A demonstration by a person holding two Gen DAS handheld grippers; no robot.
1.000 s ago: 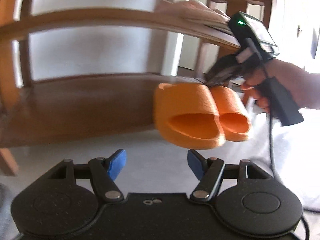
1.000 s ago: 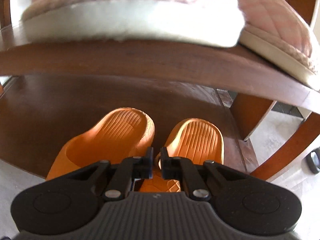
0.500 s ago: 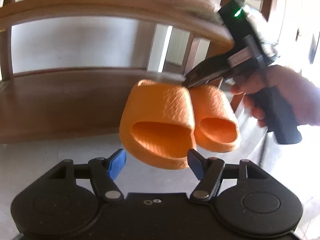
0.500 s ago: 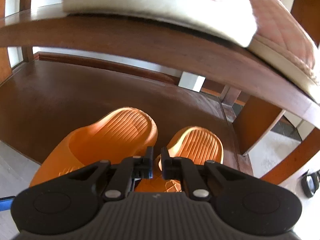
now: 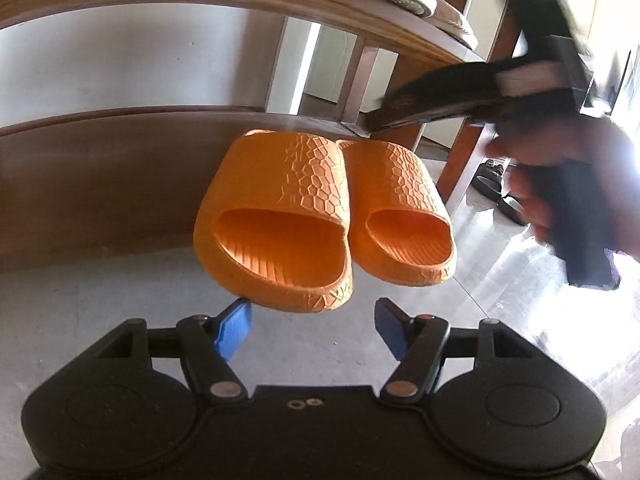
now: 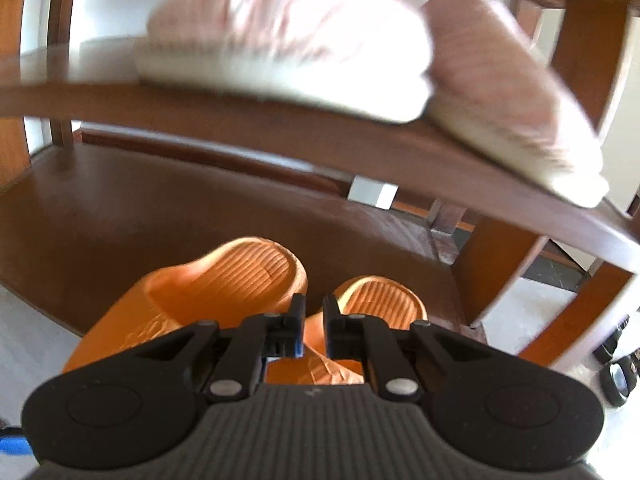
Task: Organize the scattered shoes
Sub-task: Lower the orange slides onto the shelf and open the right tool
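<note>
**Orange slippers carried toward the lower shelf**

Seen from the left wrist camera: left hand-held gripper [image 5: 312, 330] released, blue pads spread wide, grasping nothing, floor [image 5: 80, 300] beneath. At 12 o'clock from it and just beyond the pads, the orange slippers [image 5: 320, 212] hanging side by side in the air, openings turned toward this camera, long axes running away toward the lower shelf [image 5: 100, 184]. Further right, at 2 o'clock, the right hand [image 5: 560, 176] gripping its tool, blurred.

Seen from the right wrist camera: right hand-held gripper [image 6: 311, 330] clenched on the slippers where the two inner edges meet, both soles sticking out at 12 o'clock over the shelf's front edge. Clearly the nearer hand, already carrying the pair; likely step in hand is setting them down on the brown board, toes inward.

Overhead at 12 o'clock, the upper shelf [image 6: 280, 120] with pink quilted slippers [image 6: 320, 40] overhanging its rim: a low ceiling to duck under. At 3 o'clock, a shelf leg [image 6: 500, 264]; past it, dark shoes [image 6: 616, 376] on the floor, probably next to gather.
</note>
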